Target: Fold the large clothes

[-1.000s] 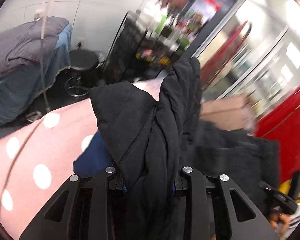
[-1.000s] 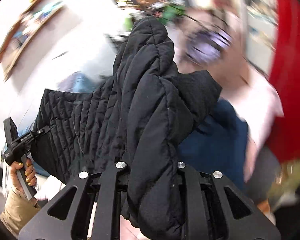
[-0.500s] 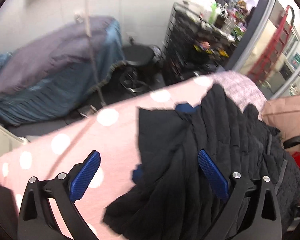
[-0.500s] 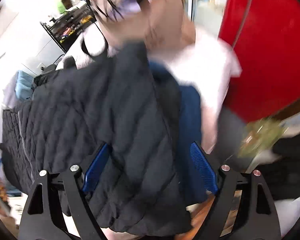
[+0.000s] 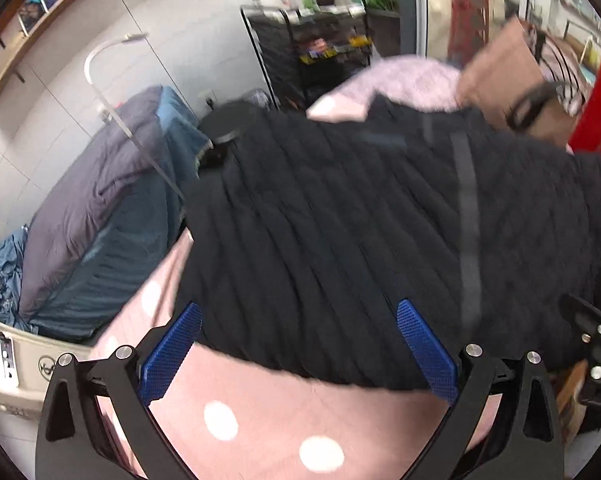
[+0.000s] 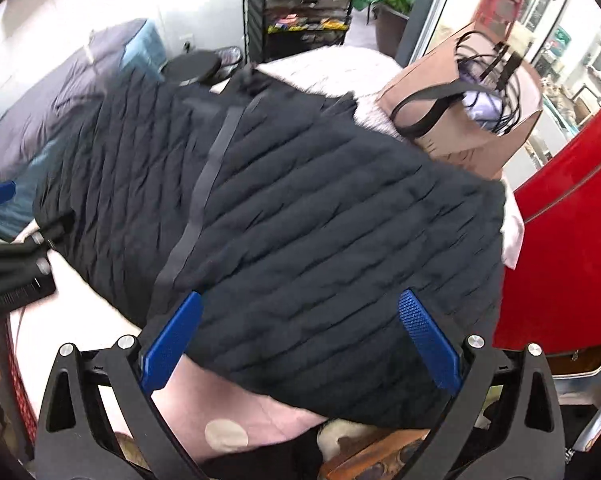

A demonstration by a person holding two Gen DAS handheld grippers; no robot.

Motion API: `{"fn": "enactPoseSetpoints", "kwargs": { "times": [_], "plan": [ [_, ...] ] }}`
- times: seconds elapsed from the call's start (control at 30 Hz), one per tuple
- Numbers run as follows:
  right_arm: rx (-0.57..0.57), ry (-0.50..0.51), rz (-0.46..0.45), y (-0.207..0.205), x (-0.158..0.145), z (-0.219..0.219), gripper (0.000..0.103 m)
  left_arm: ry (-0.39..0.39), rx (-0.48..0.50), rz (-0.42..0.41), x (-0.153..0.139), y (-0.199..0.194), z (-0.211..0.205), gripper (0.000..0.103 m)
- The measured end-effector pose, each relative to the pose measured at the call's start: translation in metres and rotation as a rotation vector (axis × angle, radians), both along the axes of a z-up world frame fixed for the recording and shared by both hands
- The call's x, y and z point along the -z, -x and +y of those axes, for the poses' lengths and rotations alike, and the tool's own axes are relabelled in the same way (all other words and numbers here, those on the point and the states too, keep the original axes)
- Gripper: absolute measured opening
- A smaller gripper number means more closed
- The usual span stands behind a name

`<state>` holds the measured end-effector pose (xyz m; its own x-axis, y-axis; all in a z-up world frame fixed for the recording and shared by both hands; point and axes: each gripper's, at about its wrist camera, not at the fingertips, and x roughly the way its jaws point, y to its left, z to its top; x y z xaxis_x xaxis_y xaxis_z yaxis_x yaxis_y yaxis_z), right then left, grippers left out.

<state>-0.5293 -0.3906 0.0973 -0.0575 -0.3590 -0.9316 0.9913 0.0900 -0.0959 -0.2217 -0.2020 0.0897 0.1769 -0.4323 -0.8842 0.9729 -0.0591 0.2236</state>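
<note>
A black quilted jacket point(image 5: 380, 232) lies spread flat on a pink polka-dot cover point(image 5: 268, 424); it also shows in the right wrist view point(image 6: 320, 220), with a dark zip band down its middle. My left gripper point(image 5: 298, 354) is open and empty, just above the jacket's near hem. My right gripper point(image 6: 300, 340) is open and empty over the jacket's near right hem. Part of the left gripper's body point(image 6: 12, 268) shows at the left edge of the right wrist view.
A tan tote bag point(image 6: 472, 112) with black straps stands at the far right of the cover. A bed with grey and blue covers point(image 5: 96, 216) is at the left. A black stool point(image 6: 192, 66) and a black shelf rack point(image 6: 300, 12) stand behind. A red panel point(image 6: 560, 240) is on the right.
Both grippers held bunched jacket fabric a second ago, then opened and let it go. The jacket now lies spread flat, and both grippers have drawn back to its near edge.
</note>
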Motion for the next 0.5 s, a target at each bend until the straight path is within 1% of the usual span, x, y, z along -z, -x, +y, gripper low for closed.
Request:
{"fn": "enactPoseSetpoints", "kwargs": {
  "times": [0.07,0.13,0.23,0.4,0.5],
  "plan": [
    [-0.007,-0.014,0.018,-0.004,0.007,0.01,0.097,-0.041,-0.011,0.004,0.01,0.005,0.006,0.097],
    [-0.015,-0.031,0.026,-0.011,0.014,0.007,0.097,-0.063,-0.033,-0.002,0.014,0.005,0.01,0.097],
    [-0.022,-0.046,0.038,-0.015,0.022,0.015,0.097,-0.074,-0.05,0.012,0.016,0.007,0.017,0.097],
    [-0.029,-0.053,0.043,-0.017,0.023,0.015,0.097,-0.088,-0.044,-0.022,0.021,0.011,0.022,0.097],
    [-0.033,-0.056,0.047,-0.018,0.024,0.016,0.097,-0.094,-0.044,-0.018,0.021,0.014,0.023,0.097]
  ]
}}
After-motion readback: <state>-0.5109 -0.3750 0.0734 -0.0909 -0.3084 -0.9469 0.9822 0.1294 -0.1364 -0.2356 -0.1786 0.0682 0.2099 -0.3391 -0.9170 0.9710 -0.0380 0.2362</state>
